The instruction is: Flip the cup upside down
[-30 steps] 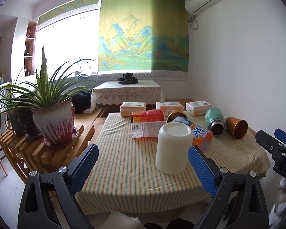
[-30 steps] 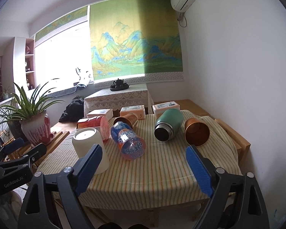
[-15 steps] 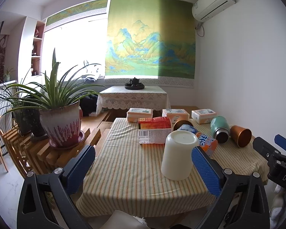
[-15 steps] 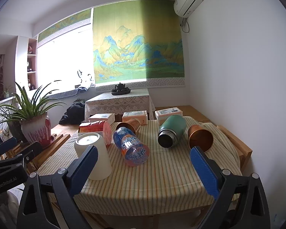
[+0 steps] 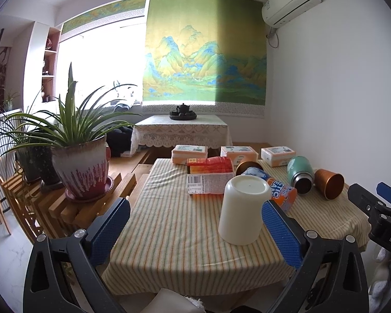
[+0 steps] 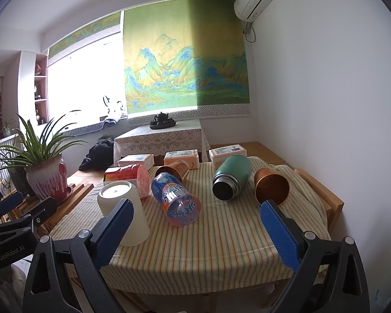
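A cream cup [image 5: 241,210] stands upside down, base up, on the striped tablecloth [image 5: 174,224] near the table's front. It also shows at the left in the right wrist view [image 6: 123,215]. My left gripper [image 5: 195,224] is open and empty, held back from the table with the cup just inside its right finger. My right gripper [image 6: 195,227] is open and empty, in front of the table's near edge. Its left finger overlaps the cup in the view.
On the table lie a plastic soda bottle [image 6: 177,200], a green flask [image 6: 230,178], two copper cups [image 6: 272,187], a red snack pack [image 5: 211,172] and tissue packs [image 5: 189,154] at the back. Potted plants [image 5: 80,167] stand on a wooden rack to the left.
Both grippers have drawn back and risen a little from the table. The cup stays upside down where it was.
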Available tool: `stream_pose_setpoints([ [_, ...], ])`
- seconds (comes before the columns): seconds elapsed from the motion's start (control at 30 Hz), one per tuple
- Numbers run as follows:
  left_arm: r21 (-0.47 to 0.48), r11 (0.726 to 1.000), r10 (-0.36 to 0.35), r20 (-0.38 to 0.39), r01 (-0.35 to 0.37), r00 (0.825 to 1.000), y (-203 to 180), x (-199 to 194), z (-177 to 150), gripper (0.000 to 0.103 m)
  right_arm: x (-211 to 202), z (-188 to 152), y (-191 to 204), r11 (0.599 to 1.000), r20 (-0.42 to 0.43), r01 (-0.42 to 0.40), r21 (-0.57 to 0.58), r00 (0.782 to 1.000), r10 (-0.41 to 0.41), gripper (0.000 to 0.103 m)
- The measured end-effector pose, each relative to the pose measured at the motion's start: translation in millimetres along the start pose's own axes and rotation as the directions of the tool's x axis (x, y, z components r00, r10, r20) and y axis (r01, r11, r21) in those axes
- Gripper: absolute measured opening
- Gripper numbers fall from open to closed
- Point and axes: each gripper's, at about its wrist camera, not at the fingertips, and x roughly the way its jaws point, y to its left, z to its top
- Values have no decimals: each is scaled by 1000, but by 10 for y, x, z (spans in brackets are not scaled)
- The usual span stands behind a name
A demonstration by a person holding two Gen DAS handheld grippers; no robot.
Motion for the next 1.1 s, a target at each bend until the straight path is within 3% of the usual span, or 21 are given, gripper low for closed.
stream_pose_setpoints([
  [1.1, 8, 1000, -5, -24, 5, 1000, 14, 123, -6, 102, 62, -30, -36, 1000, -24, -4, 18, 1000, 5, 96],
])
